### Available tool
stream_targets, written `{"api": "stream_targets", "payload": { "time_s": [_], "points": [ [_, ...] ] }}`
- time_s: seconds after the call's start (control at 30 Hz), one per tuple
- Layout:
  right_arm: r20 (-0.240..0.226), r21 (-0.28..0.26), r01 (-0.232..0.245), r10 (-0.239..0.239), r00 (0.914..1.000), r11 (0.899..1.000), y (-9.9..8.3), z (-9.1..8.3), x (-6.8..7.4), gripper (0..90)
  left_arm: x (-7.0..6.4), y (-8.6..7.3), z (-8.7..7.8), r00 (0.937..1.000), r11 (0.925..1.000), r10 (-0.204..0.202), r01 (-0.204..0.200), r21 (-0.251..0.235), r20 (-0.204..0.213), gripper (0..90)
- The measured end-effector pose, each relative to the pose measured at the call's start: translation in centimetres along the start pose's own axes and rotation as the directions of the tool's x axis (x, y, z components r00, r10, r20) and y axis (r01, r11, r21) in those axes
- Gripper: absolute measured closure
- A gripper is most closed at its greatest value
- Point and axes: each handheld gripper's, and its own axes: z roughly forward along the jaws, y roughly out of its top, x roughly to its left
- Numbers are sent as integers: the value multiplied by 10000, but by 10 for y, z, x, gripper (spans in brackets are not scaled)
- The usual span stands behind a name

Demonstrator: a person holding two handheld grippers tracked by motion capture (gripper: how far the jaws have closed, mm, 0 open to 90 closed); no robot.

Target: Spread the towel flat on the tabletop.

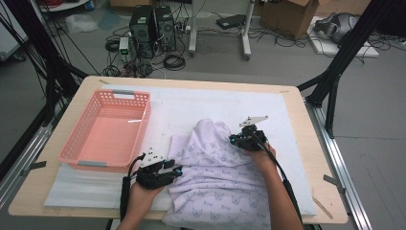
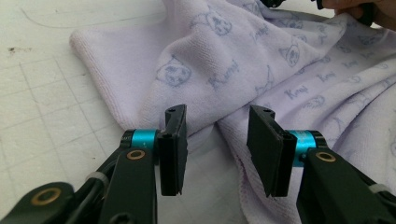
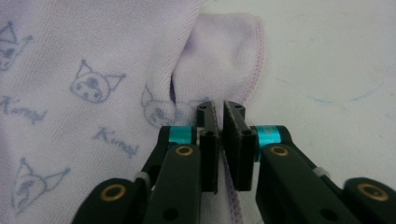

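Wooden table [image 1: 306, 143], light plywood top, carries a white foam mat [image 1: 215, 103] that covers most of its surface; in the left gripper view the mat shows a faint pressed grid and a few dark specks.

Towel [image 1: 215, 177]: pale lilac terry cloth printed all over with small blue cartoon cat heads and script lettering. It lies on the near middle of the mat, rumpled, with its near edge hanging over the person's side of the table. The far part is lifted into a soft hump and long folds run down from it toward the near edge. Hem is stitched in lilac thread, seen clearly in the right gripper view.

Pink plastic basket [image 1: 106, 132], lattice walls, stands on the left part of the mat, well apart from the towel's hump and just left of the towel's left edge.

Right gripper [image 1: 235, 139], at the raised far part of the towel: jaws nearly closed, pinching the hemmed edge of the towel between them.

Left gripper [image 1: 178, 171], at the towel's left edge near the basket's near corner: jaws stand wide apart. A fold of towel edge lies between and just beyond them, not gripped; the right-hand jaw rests close against the cloth.
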Motion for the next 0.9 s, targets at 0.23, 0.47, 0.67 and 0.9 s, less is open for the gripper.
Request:
{"api": "stream_targets", "payload": {
  "time_s": [0.23,0.47,0.67,0.9],
  "points": [
    [1739,-84,-289,299,9843,9995,-9,-28,-18,875,0,0,0,10000,10000,53,-53,23,-22,577],
    [3498,437,-1027,810,9333,9938,-46,-72,-46,876,0,0,-1,10000,10000,1,-1,-1,-9,553],
    [4368,272,-2029,1709,8832,9788,-79,-100,-61,874,3,6,1,9997,9997,-225,225,-95,54,507],
    [3731,-659,-1990,2091,9039,9778,-86,-113,-54,715,8,37,18,9993,9994,-340,342,-93,163,486]
  ]
}}
